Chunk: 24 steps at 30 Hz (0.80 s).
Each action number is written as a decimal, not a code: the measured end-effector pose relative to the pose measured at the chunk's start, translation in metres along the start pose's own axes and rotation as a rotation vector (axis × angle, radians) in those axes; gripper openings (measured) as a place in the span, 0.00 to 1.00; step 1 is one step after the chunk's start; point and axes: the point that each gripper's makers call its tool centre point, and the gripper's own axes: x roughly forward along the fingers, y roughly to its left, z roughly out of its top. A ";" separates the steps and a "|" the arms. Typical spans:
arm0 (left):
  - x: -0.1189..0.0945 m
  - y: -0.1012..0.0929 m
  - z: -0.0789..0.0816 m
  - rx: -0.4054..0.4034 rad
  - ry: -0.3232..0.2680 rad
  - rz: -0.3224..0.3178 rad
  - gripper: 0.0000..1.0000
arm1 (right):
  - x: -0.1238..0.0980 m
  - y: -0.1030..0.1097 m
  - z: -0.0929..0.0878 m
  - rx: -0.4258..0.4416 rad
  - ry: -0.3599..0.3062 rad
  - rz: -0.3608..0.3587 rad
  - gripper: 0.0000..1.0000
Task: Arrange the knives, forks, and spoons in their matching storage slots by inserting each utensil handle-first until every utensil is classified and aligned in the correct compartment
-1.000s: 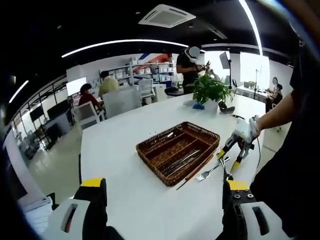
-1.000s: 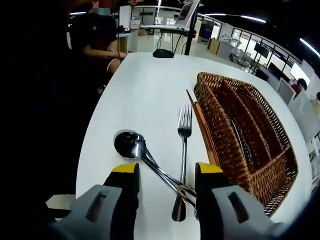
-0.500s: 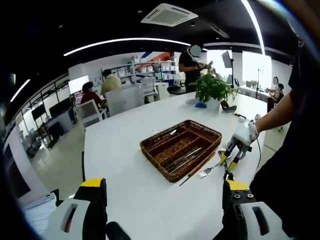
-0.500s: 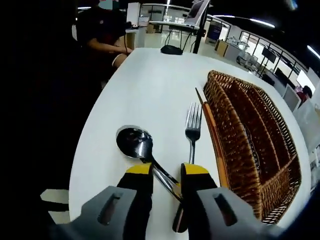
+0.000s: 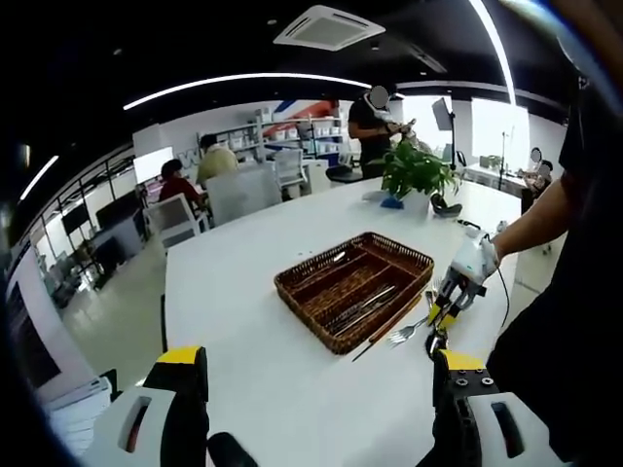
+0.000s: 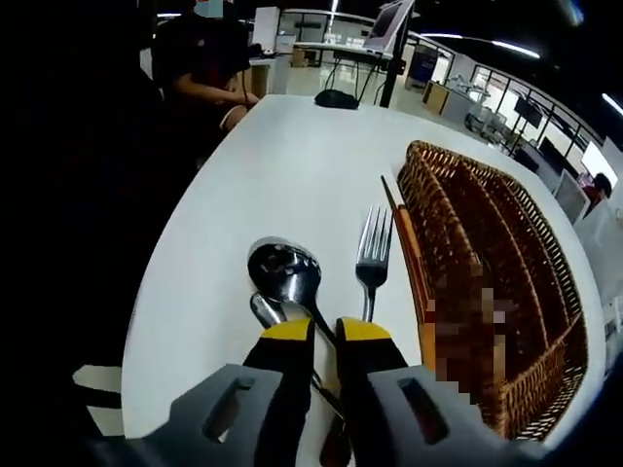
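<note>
A white table [image 5: 253,292] holds a brown wicker tray [image 6: 506,253] with long slots side by side; utensils already lie in one or two of them, though which kinds is too small to tell. In the right gripper view, the right gripper [image 6: 323,331] is low over the table's near edge, its yellow-tipped jaws pressed nearly together and pinching the thin handle of a spoon [image 6: 285,272]. The spoon's bowl points away from the gripper and looks lifted a little, with a shadow or reflection just beneath it. Just right of the spoon a fork [image 6: 372,251] lies flat on the table, tines pointing far. Right of the fork, a wood-handled knife [image 6: 407,255] lies along the tray's near wall, touching or nearly touching it. In the left gripper view, the left gripper [image 5: 316,362] is held back from the table, jaws spread wide with nothing between them; the right gripper [image 5: 445,317] appears at the right, beside the tray, held by a gloved hand [image 5: 474,260]. The step in hand seems to be picking up the spoon. Next, it likely needs lifting clear of the fork, carrying over the tray wall, and sliding handle-first into the spoon slot, aligned with that slot.
</note>
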 end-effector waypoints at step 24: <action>0.006 0.005 -0.008 -0.026 0.024 0.008 1.00 | 0.009 -0.003 0.010 -0.137 0.007 0.144 0.00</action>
